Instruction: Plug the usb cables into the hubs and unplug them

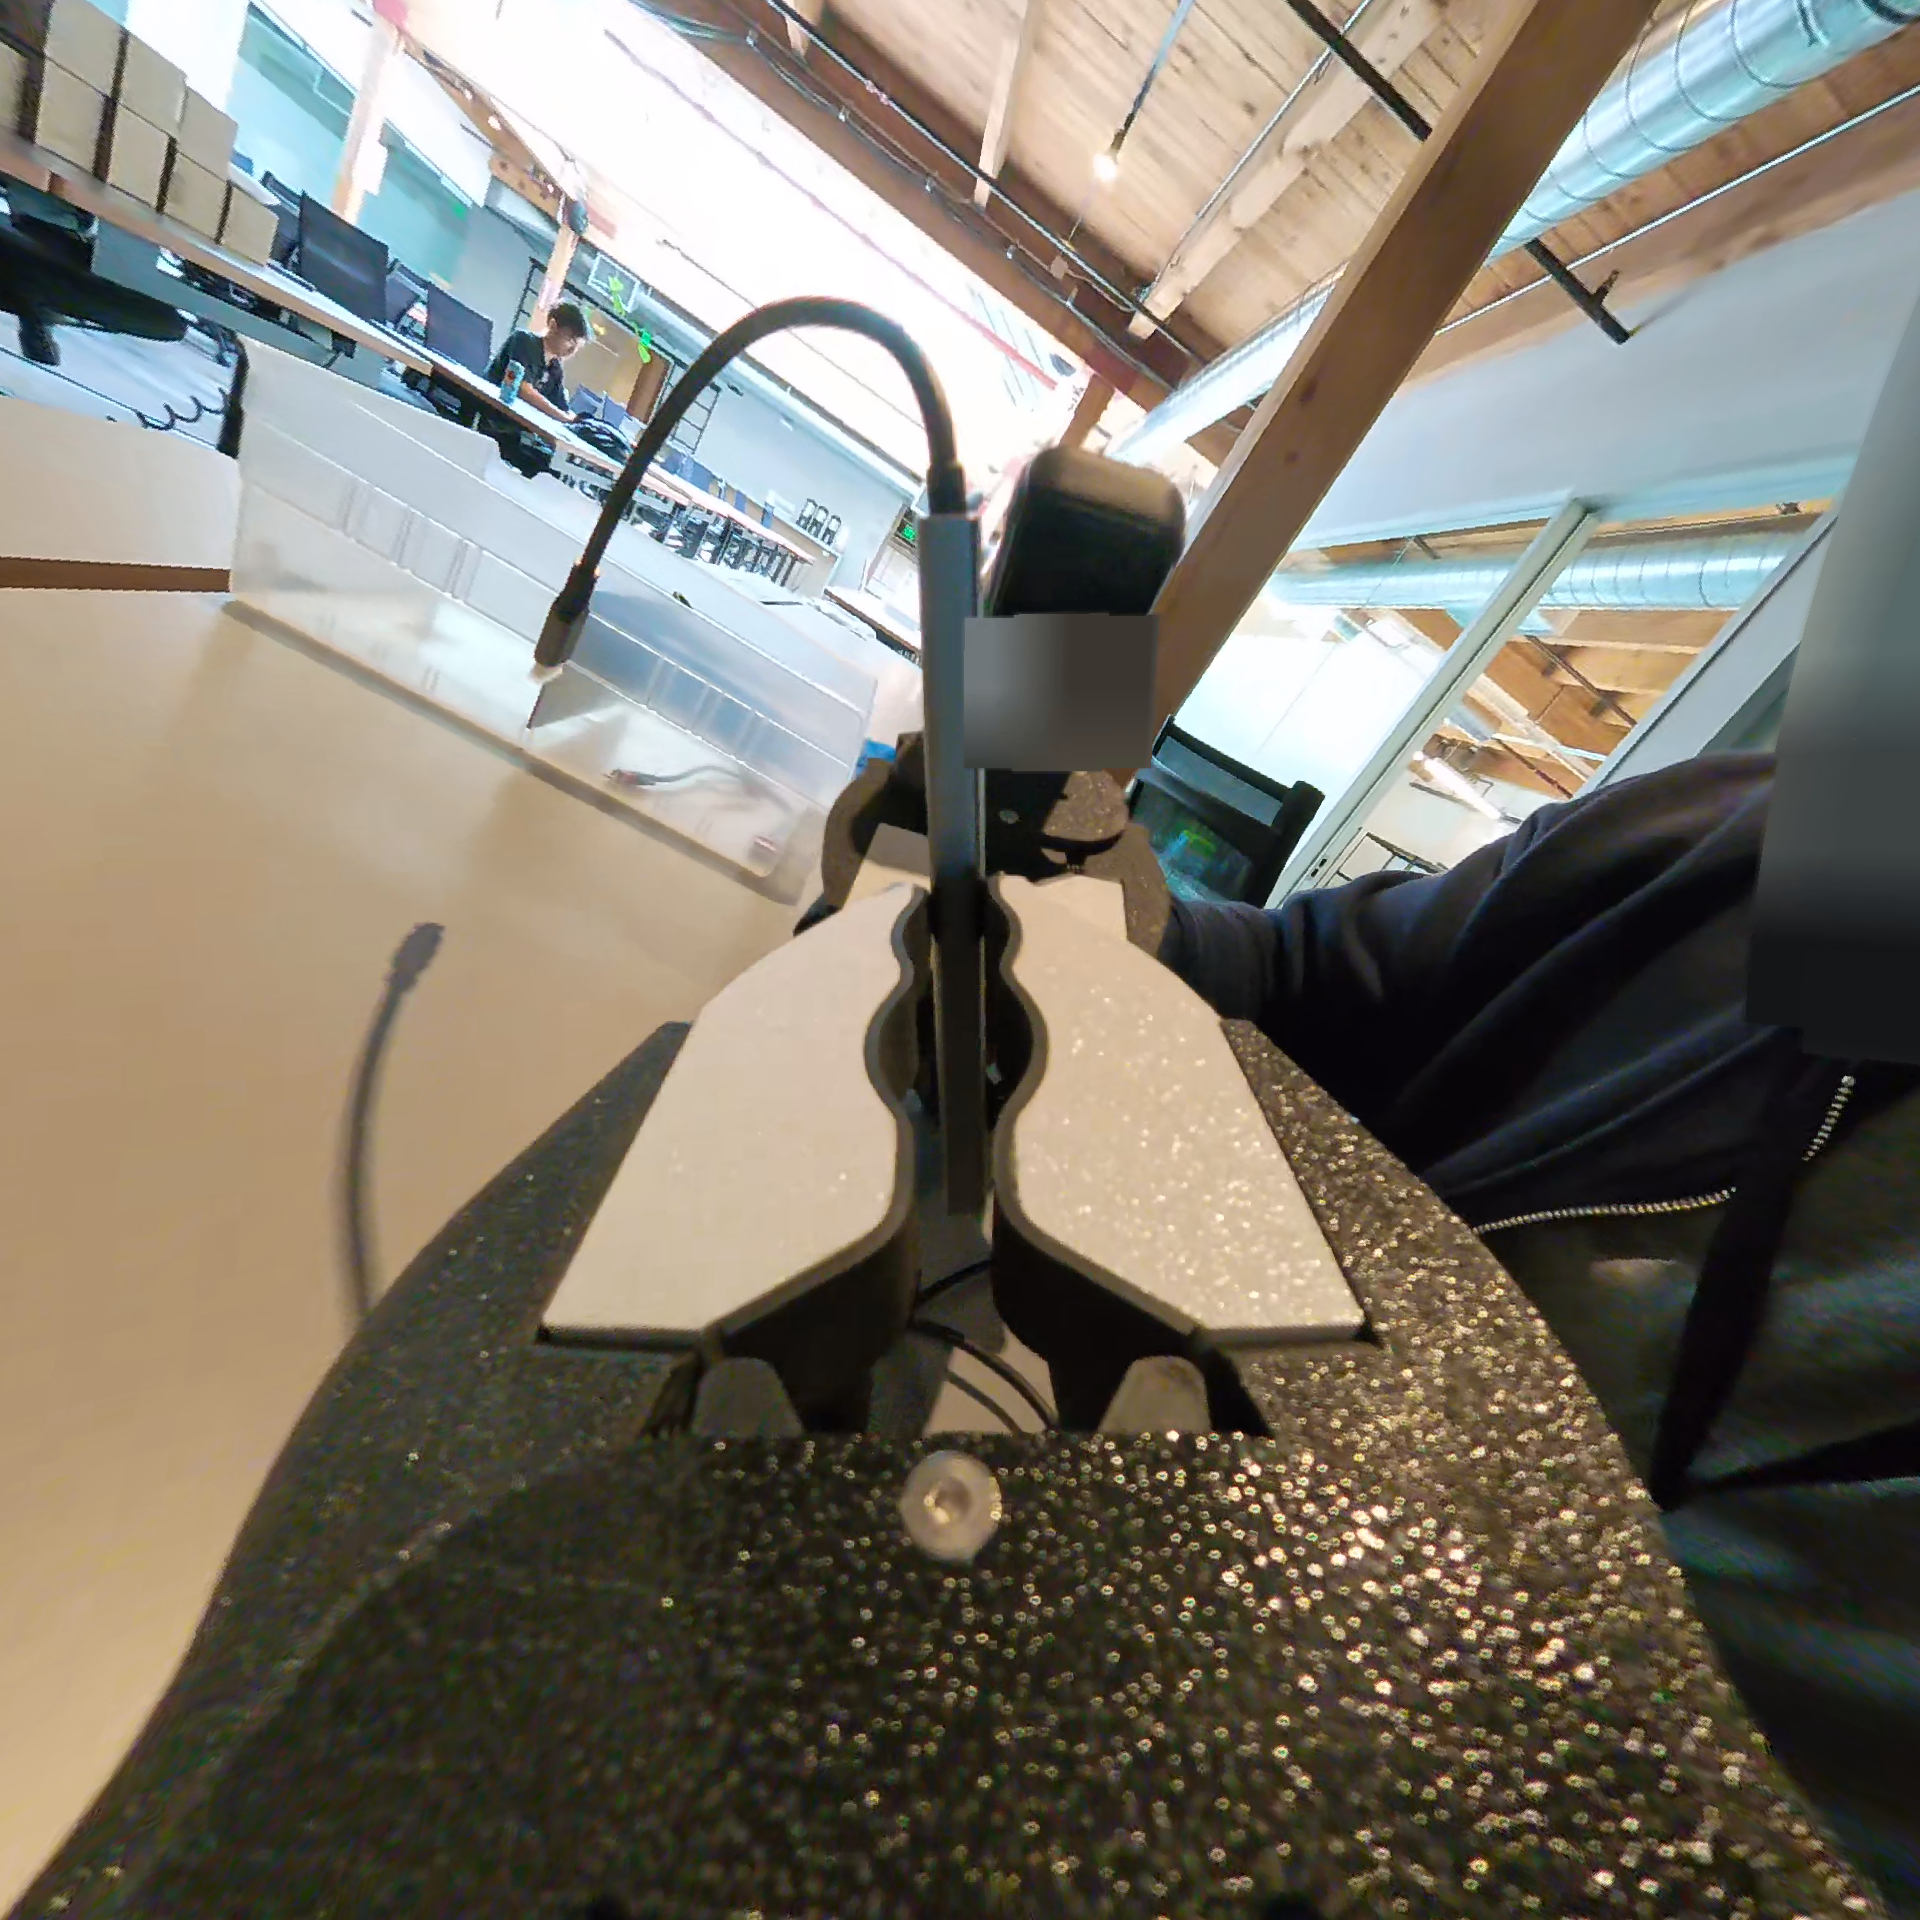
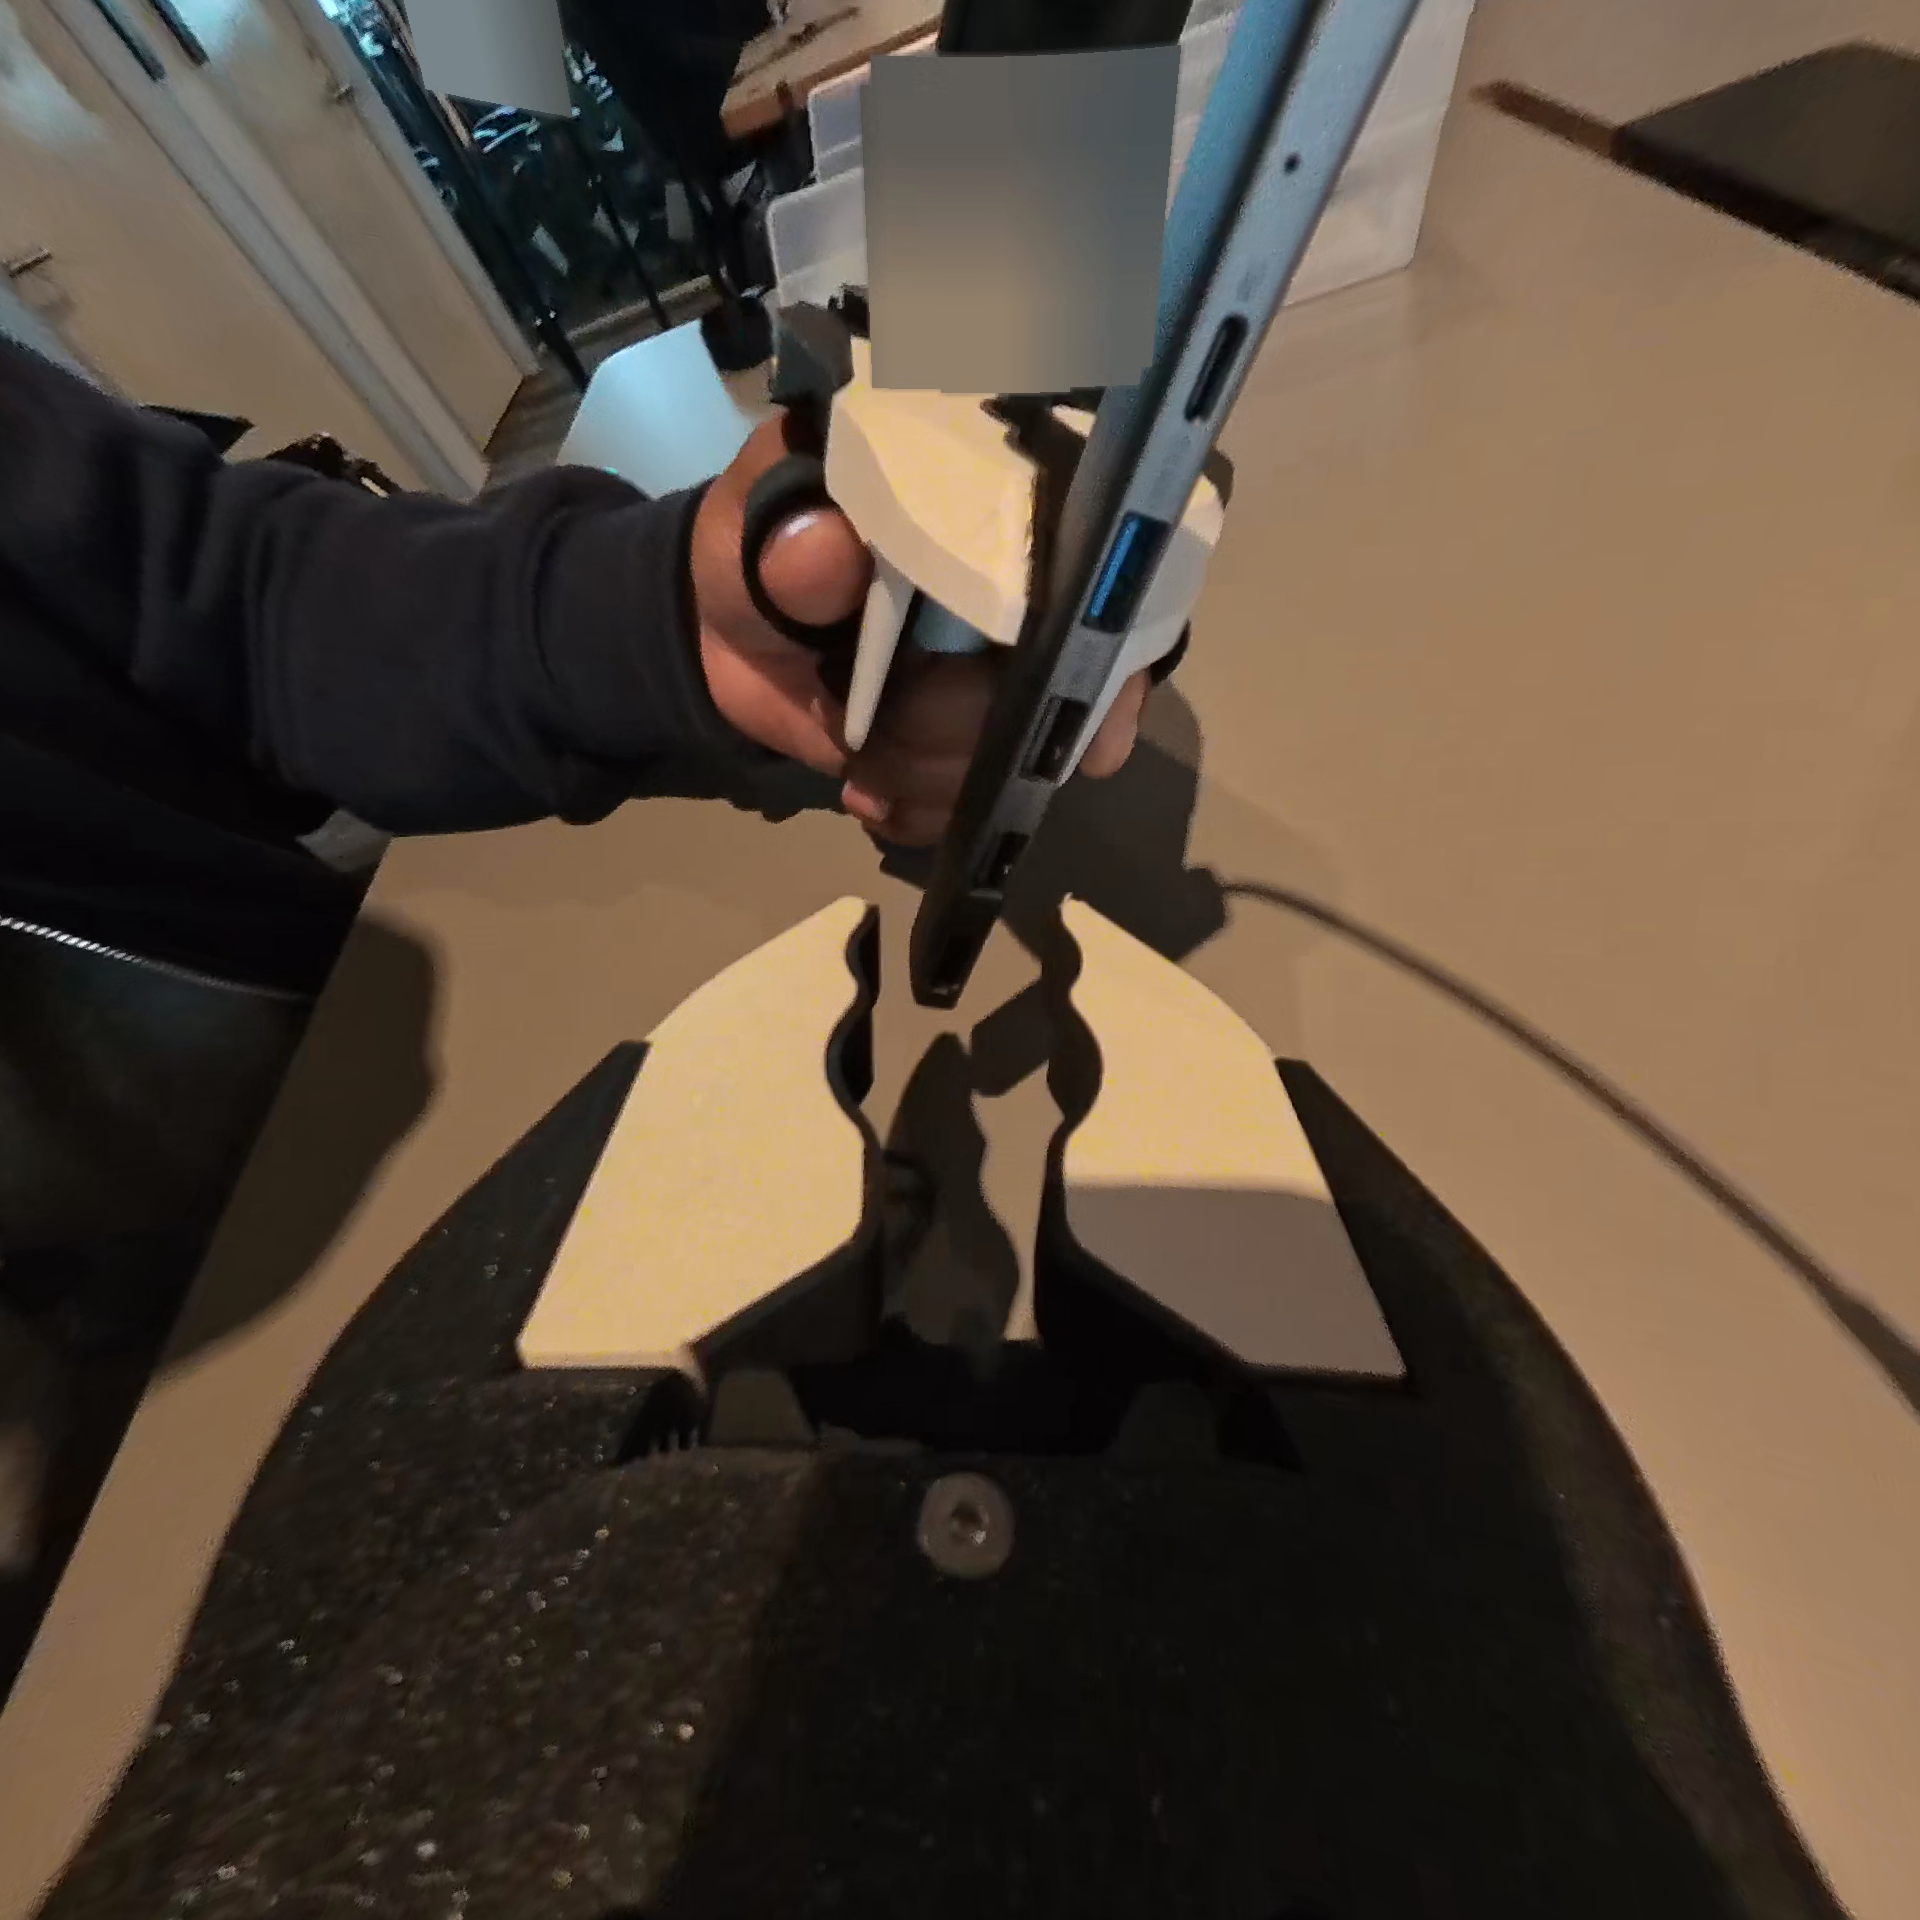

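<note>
My left gripper is shut on a slim grey USB hub and holds it upright above the tan table. The hub's short black cable arches left, and its plug hangs free. In the right wrist view the hub slants down, showing a row of ports along its side. Its lower end sits between the tips of my right gripper, which is open and empty. The left gripper shows there in a person's hand. A loose black cable lies on the table to the right.
Clear plastic bins stand along the table's far edge; they also show in the right wrist view. A dark flat object lies at the far right. A person's dark sleeve reaches in from the left. The right gripper faces me behind the hub. My right fingertips sit around 6 centimetres from my left ones.
</note>
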A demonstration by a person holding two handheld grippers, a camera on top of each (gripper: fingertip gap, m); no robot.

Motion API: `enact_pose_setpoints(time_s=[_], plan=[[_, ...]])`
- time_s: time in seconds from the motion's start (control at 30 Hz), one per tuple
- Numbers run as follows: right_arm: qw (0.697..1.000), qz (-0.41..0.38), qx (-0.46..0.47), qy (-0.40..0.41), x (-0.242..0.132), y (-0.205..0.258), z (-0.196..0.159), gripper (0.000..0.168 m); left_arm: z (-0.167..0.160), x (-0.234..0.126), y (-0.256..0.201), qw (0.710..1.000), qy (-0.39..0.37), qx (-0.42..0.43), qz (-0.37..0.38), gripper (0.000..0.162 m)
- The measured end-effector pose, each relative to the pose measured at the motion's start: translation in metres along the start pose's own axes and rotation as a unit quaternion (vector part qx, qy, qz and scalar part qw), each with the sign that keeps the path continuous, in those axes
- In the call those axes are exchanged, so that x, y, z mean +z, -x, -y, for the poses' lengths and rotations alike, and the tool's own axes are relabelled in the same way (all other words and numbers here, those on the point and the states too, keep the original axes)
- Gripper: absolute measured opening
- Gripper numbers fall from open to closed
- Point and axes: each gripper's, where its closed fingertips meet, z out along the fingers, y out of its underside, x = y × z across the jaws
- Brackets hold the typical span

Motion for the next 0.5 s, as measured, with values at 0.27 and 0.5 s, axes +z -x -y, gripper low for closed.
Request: enact_pose_setpoints(time_s=[0.27, 0.5], plan=[[1.000, -0.018, 0.000, -0.021, 0.004, 0.000, 0.002, 0.012, -0.003, 0.004, -0.005, 1.000, 0.007, 0.004, -0.013, 0.009], [0.999, -0.035, -0.006, -0.022, 0.000, -0.009, 0.000, 0.009, 0.006, -0.002, -0.001, 1.000, -0.019, -0.013, -0.014, 0.018]])
